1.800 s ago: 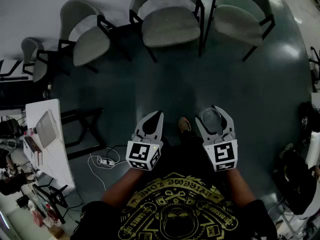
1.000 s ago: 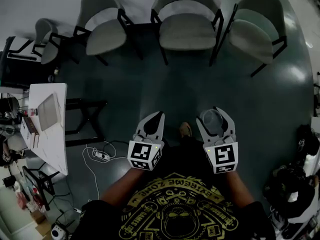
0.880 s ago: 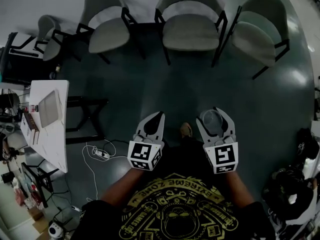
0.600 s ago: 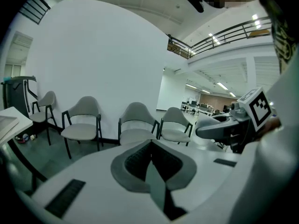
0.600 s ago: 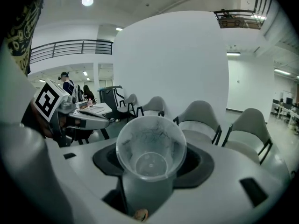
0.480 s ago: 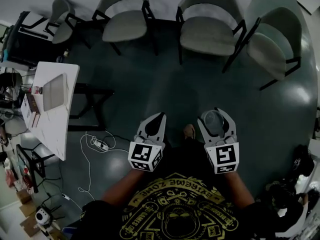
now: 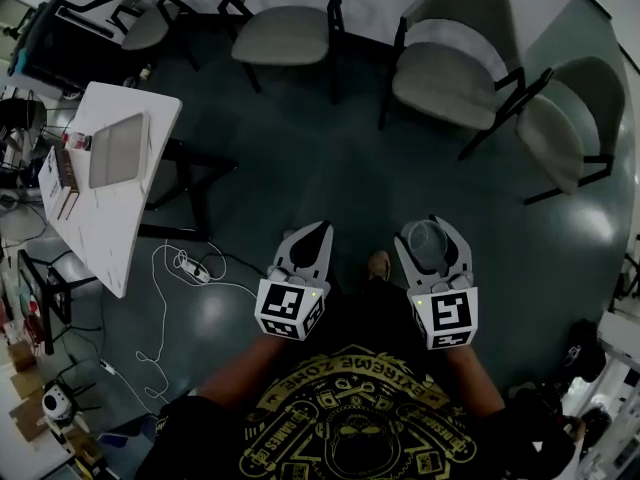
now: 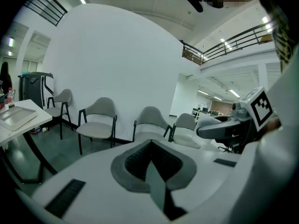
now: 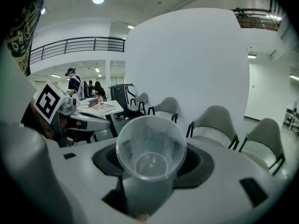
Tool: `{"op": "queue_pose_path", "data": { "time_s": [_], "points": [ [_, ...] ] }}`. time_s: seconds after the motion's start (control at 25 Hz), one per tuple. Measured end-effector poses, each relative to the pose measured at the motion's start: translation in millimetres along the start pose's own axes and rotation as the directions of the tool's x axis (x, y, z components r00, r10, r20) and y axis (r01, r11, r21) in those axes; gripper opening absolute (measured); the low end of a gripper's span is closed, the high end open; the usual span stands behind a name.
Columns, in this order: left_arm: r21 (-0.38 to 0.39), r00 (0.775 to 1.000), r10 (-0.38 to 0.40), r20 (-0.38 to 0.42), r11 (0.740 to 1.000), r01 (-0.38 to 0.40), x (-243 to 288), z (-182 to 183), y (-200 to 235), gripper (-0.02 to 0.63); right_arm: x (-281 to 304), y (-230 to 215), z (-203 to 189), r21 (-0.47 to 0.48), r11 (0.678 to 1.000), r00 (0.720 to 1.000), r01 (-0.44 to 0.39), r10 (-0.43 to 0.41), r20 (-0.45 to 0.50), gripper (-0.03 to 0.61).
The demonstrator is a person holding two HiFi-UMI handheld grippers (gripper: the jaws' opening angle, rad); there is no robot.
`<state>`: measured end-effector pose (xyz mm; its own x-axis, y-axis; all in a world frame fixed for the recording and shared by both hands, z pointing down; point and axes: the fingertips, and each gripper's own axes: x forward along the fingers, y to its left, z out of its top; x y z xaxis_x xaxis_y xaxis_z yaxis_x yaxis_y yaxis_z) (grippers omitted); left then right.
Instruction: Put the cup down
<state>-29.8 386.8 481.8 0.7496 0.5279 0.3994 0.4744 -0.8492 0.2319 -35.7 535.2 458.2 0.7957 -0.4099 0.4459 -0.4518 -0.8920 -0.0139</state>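
A clear plastic cup (image 7: 427, 237) sits between the jaws of my right gripper (image 7: 432, 230), which is shut on it; the cup lies on its side with its mouth facing forward. In the right gripper view the cup (image 9: 150, 146) fills the middle and is empty. My left gripper (image 7: 312, 240) is level with the right one, shut, with nothing in it; in the left gripper view its fingers (image 8: 163, 155) meet at a point. Both grippers are held at waist height over the dark floor.
A white table (image 7: 95, 213) with a laptop (image 7: 118, 148) and books (image 7: 66, 168) stands at the left. Three grey chairs (image 7: 285, 28) (image 7: 450, 68) (image 7: 565, 128) line the wall ahead. A power strip and cable (image 7: 190, 265) lie on the floor. A shoe (image 7: 379, 264) shows between the grippers.
The view has swung left: the table has come further into the picture and the chairs have slid right. Both grippers keep their place before the body, cup still held.
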Motion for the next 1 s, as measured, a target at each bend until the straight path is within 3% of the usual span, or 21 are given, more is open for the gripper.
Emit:
{"op": "queue_pose_path", "data": {
  "time_s": [0.4,0.6,1.0],
  "points": [
    [-0.074,0.994,0.092,0.059,0.993,-0.088,-23.7,15.6,50.7,0.011,34.7,37.8,39.2,-0.085,0.993,0.996,-0.085,0.085,0.001,0.264],
    [-0.096,0.985,0.135,0.107,0.988,-0.125,-28.6,31.1,75.0,0.011,57.4,57.4,60.6,-0.14,0.981,0.99,-0.137,0.139,0.006,0.264],
    [-0.14,0.962,0.241,0.132,0.965,-0.222,-30.1,55.8,144.3,0.011,121.5,87.9,97.4,-0.188,0.954,0.971,-0.234,0.238,-0.002,0.264]
  ]
}}
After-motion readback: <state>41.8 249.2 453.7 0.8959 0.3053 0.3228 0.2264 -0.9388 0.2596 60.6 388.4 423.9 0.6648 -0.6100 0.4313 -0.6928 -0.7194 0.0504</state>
